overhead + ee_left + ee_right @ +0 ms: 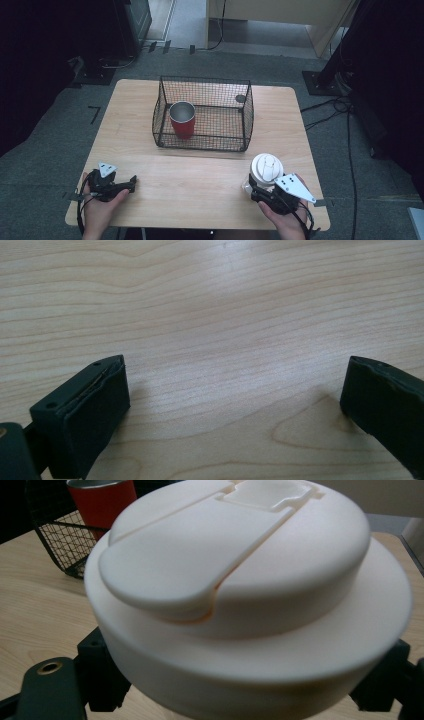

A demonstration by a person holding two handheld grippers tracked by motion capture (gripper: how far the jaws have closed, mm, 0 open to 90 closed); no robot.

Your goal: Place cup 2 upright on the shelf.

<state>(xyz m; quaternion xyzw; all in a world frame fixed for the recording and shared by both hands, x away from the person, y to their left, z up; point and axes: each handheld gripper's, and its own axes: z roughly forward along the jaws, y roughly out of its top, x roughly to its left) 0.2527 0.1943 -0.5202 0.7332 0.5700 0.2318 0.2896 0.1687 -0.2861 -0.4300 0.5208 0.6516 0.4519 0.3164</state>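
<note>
My right hand-held gripper (267, 189) looks clamped low on the white lidded cup (266, 168) at the surface's (200, 175) near right edge, though contact is hidden. Risk: squeezing pops the lid or tips it short of the wire basket (202, 112). Left hand-held gripper (131, 181) idles, jaws apart.

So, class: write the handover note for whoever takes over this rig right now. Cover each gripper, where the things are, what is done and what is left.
Left gripper: open, holding nothing, low over the wooden table near its front left.
Right gripper: its jaws sit on either side of the white-lidded cup at the front right; whether they grip it can't be told.
Wire basket: mid-table, with a red metal tumbler standing upright in its left part.
Done: tumbler is in the basket.
Left, probably: lift the white-lidded cup into the basket beside the tumbler.
</note>
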